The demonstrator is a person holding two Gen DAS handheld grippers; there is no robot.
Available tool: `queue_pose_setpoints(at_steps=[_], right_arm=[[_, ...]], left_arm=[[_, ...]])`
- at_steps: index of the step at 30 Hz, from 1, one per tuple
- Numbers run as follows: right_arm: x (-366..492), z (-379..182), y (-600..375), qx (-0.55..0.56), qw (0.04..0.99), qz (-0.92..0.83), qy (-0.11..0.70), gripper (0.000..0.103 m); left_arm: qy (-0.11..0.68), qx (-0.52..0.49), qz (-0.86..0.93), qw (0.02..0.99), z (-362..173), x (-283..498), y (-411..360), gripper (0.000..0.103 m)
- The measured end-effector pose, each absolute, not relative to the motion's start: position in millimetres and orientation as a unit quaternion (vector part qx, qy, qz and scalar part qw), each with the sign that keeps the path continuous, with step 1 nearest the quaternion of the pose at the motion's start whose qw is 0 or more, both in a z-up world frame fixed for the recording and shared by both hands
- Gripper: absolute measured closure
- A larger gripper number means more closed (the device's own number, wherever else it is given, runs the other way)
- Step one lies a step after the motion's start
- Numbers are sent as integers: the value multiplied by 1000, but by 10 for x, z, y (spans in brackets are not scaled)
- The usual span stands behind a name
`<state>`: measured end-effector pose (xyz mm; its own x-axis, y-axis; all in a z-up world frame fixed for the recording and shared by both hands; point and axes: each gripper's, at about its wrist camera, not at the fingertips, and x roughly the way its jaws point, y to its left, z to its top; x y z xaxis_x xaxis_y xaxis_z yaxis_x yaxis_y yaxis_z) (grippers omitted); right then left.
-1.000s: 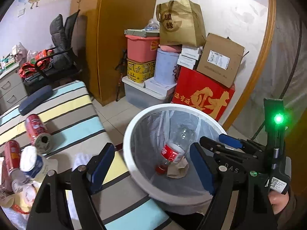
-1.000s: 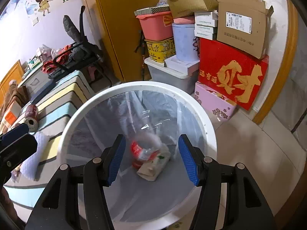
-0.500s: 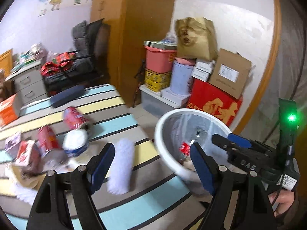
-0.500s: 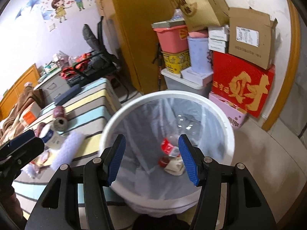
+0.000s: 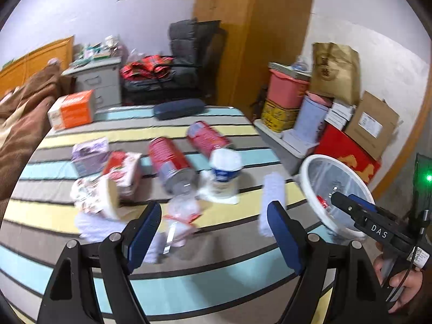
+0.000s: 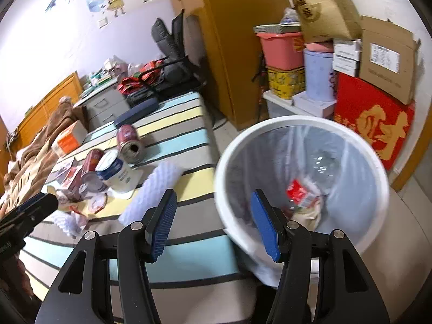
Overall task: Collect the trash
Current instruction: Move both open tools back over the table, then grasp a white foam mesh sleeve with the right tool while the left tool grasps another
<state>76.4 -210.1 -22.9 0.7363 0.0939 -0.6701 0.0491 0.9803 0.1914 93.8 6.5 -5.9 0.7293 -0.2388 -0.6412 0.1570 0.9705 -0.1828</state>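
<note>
**Trash collection partly done: bin started, most litter on the bed**

The bed (image 5: 221, 291), under a striped cover, carries most of the remaining trash; judging by this spread, the task is at an early stage. The bin (image 6: 270, 124), white and lined with a clear bag, stands beside the bed and holds a bottle (image 6: 299, 193) with a red label and crumpled paper (image 6: 307, 216). On the cover lie a foam sleeve (image 6: 151, 189), two red cans (image 5: 170, 164), a white tub (image 5: 224, 172), cartons (image 5: 90, 155) and clear wrappers (image 5: 181, 216). Left gripper (image 5: 213, 235): jaws spread, empty, above the wrappers. Right gripper (image 6: 213, 224): jaws spread, empty, over the bin's near rim.
</note>
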Motion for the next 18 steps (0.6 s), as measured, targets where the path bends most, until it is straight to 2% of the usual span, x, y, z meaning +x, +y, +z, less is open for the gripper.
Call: queue_pose_setpoints(at_steps=[14, 18], right_arm=[[1054, -390, -1562, 75, 912, 50, 401, 44], [1158, -435, -1494, 72, 906, 53, 413, 44]], left_arm=[[390, -120, -24, 913, -400, 944, 915, 21], [409, -172, -33, 896, -531, 1037, 1025, 21]])
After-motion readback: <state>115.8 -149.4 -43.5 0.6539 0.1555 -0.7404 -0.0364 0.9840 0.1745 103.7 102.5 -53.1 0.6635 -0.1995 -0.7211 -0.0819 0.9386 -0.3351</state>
